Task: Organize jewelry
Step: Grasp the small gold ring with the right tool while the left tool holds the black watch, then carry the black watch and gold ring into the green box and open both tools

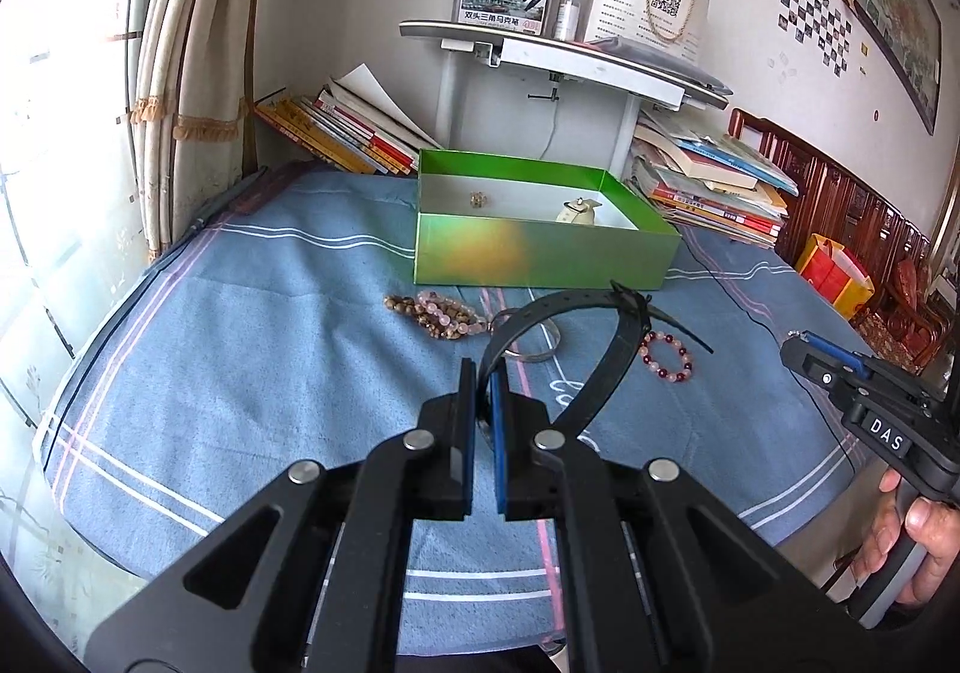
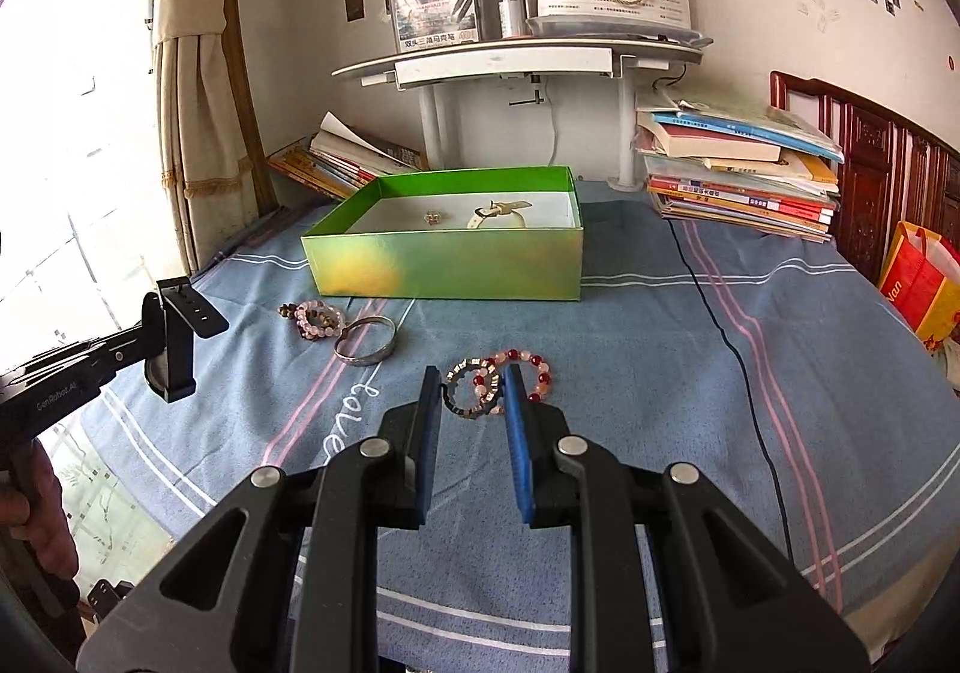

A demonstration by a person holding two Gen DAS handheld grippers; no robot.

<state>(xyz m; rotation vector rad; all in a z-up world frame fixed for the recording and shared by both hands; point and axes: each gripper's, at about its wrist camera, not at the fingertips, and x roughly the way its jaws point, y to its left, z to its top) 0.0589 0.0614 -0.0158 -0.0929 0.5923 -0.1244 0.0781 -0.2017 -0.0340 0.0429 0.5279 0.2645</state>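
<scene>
Blue-sheeted bed (image 2: 660,325) below, left gripper (image 1: 485,373) pinches the black watch (image 1: 576,337) toward the green box (image 1: 540,253) at twelve o'clock, its loose strap could snag; right gripper (image 2: 474,391) hangs open.

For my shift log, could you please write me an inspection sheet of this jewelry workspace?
Surface: blue striped sheet.
Job's things: green box holds cream watch and small ornament; four bracelets and silver bangle lie outside it.
Clutter: book stacks.
Grippers: left gripper shut on black watch; right gripper open over dark bracelet.
Cables: black cable across sheet.
Surroundings: curtain, small desk.
</scene>
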